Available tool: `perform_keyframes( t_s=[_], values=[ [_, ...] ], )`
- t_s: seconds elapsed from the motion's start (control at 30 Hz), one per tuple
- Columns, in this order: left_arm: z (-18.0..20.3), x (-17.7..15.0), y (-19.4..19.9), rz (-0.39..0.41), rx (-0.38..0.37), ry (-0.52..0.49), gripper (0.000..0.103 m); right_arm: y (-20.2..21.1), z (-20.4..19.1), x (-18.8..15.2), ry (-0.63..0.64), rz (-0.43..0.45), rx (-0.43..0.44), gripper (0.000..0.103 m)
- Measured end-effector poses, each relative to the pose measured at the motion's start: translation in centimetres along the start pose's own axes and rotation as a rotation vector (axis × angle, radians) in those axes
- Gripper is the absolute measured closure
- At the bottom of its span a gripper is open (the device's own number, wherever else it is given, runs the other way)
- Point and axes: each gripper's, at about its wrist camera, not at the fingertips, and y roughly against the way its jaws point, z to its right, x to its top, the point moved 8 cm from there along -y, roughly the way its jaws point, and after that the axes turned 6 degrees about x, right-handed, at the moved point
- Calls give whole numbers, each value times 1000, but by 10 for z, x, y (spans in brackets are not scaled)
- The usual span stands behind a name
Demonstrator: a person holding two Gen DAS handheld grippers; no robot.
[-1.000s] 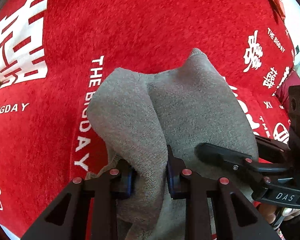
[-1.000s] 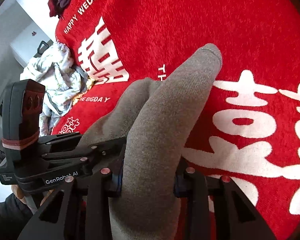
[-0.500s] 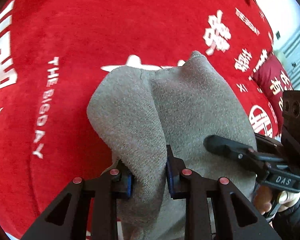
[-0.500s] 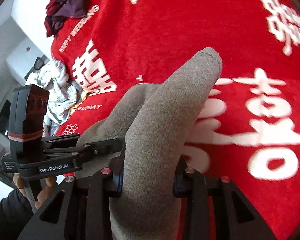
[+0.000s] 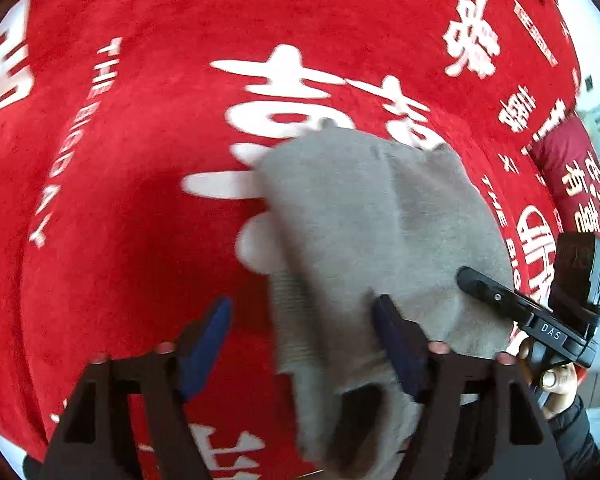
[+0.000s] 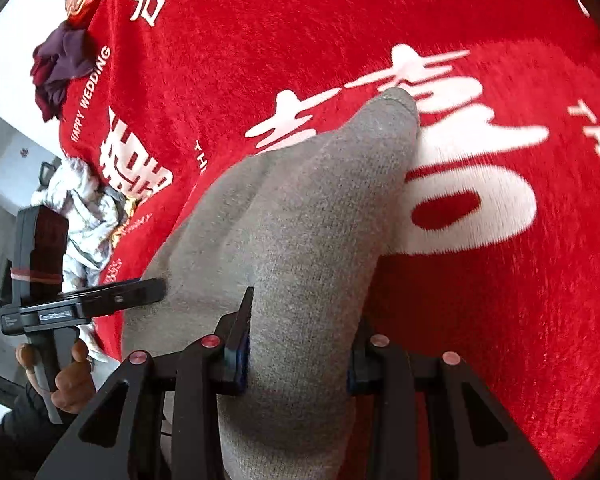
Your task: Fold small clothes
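Left gripper (image 5: 302, 332): jaws have just been opening and now stand wide apart. The grey sock (image 5: 372, 216) lies between them, its ribbed cuff nearer the right-hand blue pad; the left-hand pad is clear of the cloth. No pinch on this side, so released.

Right gripper (image 6: 298, 344): clenched on the same sock, both pads pressing the knit from either side. The fabric bulges out ahead of the fingers, and its toe end (image 6: 396, 108) points away from the tool and lies against the red blanket (image 6: 480, 300) (white characters and "HAPPY WEDDING" lettering printed on it).

From the left wrist view, the right gripper's black finger comes in from the right and rests against the sock's edge, a hand (image 5: 556, 384) on its handle.

From the right wrist view, the left tool sits at the left, held by a hand (image 6: 66, 376). Beyond it: a crumpled pale garment (image 6: 84, 216) at the blanket's edge, and a dark purple-red heap (image 6: 60, 68) further off.
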Motion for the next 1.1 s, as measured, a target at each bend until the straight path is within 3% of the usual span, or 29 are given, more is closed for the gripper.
perform_keyframes(
  t_s=[0.1, 0.23, 0.37, 0.4, 0.53, 0.67, 0.93, 1.1],
  values=[
    [-7, -1, 0, -2, -11, 12, 21, 0, 3, -1, 1, 0, 11, 60],
    [3, -2, -19, -44, 20, -43, 21, 0, 3, -2, 21, -2, -3, 57],
    [22, -5, -38, -118, -90, -8, 24, 0, 5, -4, 15, 1, -3, 54],
    [32, -6, -41, -121, -102, -36, 49, 0, 6, -4, 13, 3, -1, 54],
    [49, -6, -33, -89, -101, -101, 70, 0, 8, -4, 18, 0, -7, 54],
    [54, -2, -20, -79, -115, -106, 73, 4, -2, -1, 50, -4, -11, 59],
    [82, 21, 38, 30, -159, -149, 74, 30, -42, 17, 125, 34, 32, 62],
    [86, 14, 25, -12, -159, -130, 73, 47, -30, 22, 118, 40, 8, 62]
  ],
)
